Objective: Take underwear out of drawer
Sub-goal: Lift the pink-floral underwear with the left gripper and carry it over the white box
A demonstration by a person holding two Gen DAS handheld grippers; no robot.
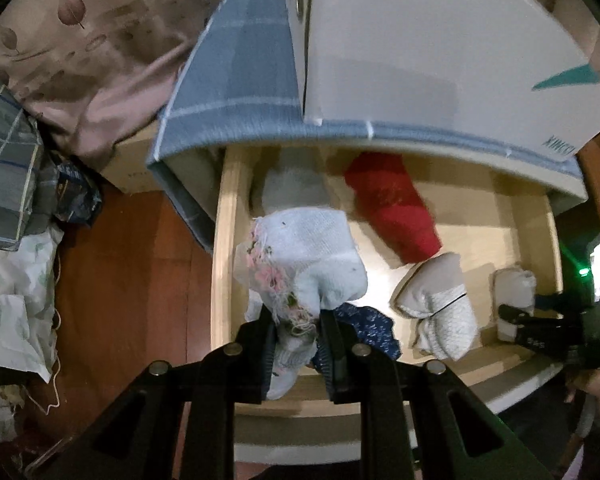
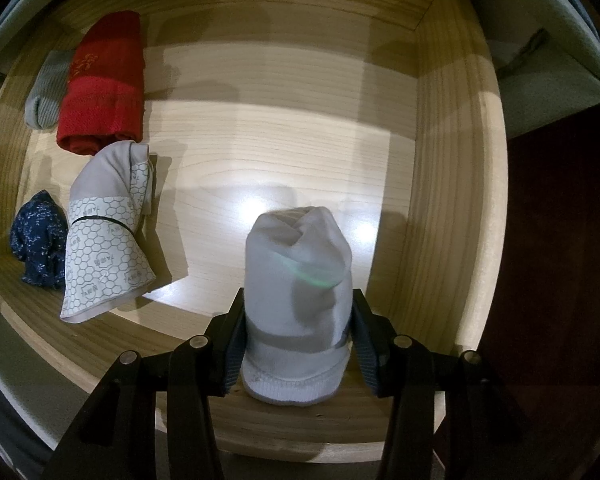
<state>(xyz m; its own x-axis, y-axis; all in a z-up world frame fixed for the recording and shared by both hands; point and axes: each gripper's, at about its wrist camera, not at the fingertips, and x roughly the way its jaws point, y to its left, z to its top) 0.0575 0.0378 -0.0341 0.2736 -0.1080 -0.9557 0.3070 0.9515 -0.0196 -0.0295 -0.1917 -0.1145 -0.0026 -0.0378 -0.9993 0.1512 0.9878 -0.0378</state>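
the left claw [image 1: 296, 332] is clamped on a rolled white knitted piece of underwear with pink floral lace trim [image 1: 304, 256]; the roll sticks up from between the two black fingers and hangs above the open pale wooden drawer [image 1: 224, 240], near its left wall. just under that roll, partly hidden by the right finger, lies a crumpled navy blue garment with a small white print [image 1: 370, 326] on the drawer floor.

in the right wrist view the right claw [image 2: 298, 332] has its fingers on either side of a rolled pale grey underwear bundle with a white ribbed band [image 2: 298, 292]. the left finger looks pressed against the cloth, while the right finger sits just beside it, so a firm grip cannot be told for sure. this bundle stands upright on the drawer floor against the front wall, near the right side of the drawer [image 2: 452, 208].

further left in the drawer sit a rolled beige garment with a white hexagon-print band [image 2: 108, 224], the navy printed garment [image 2: 40, 240] touching its left side, a folded red knitted cloth [image 2: 104, 84] behind them, and a rolled grey ribbed sock-like piece [image 2: 46, 92] touching the red one on its left.

above the drawer, in the left wrist view, a blue checked cloth [image 1: 240, 80] covers the cabinet top, with a white box [image 1: 440, 40] on it. a reddish wooden floor [image 1: 132, 280] lies to the left.
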